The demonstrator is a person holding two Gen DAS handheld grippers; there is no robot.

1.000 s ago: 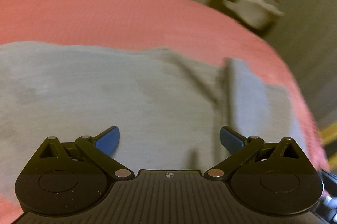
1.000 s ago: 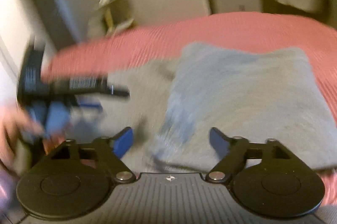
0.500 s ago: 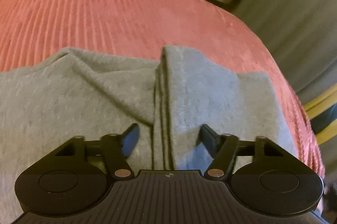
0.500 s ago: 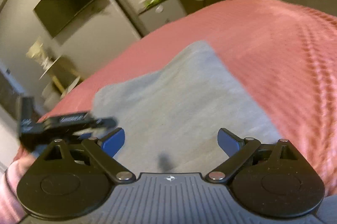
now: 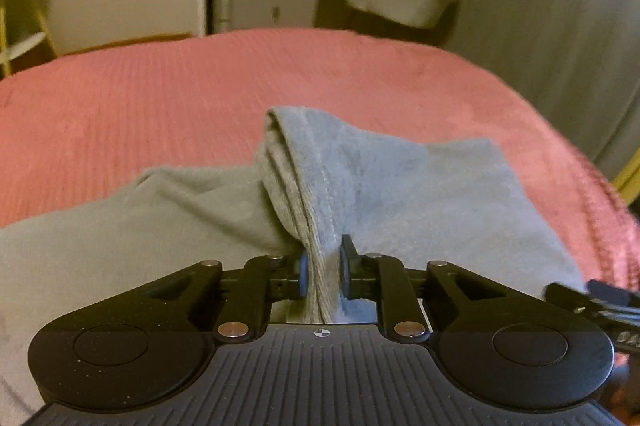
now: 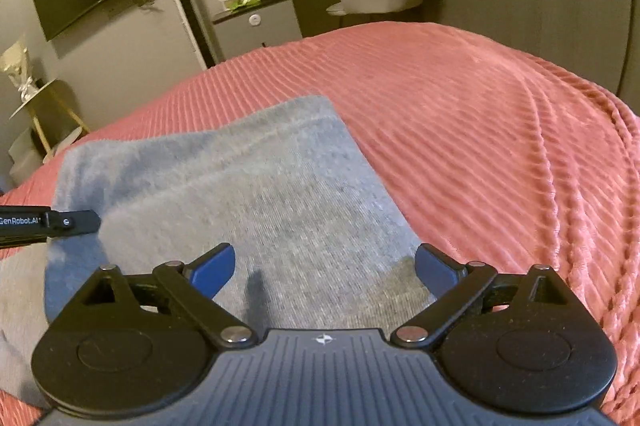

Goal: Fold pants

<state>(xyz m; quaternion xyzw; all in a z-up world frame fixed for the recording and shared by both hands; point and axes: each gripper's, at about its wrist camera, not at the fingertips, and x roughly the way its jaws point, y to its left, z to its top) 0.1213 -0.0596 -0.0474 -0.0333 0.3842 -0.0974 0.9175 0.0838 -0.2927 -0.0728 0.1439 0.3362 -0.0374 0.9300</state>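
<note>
Left gripper (image 5: 322, 270) now around pants (image 5: 400, 181)

Both views are dimly lit with a warm, muddy cast, and fine grain is seen across the gray pants (image 5: 400, 185) and the pink bedspread (image 5: 160, 105). Strong fisheye bending is shown at the edges, where the bed is curved into a dome. The far furniture is rendered soft in the left wrist view. A narrow dark shadow is cast on the cloth between the right gripper's (image 6: 325, 268) jaws.
</note>
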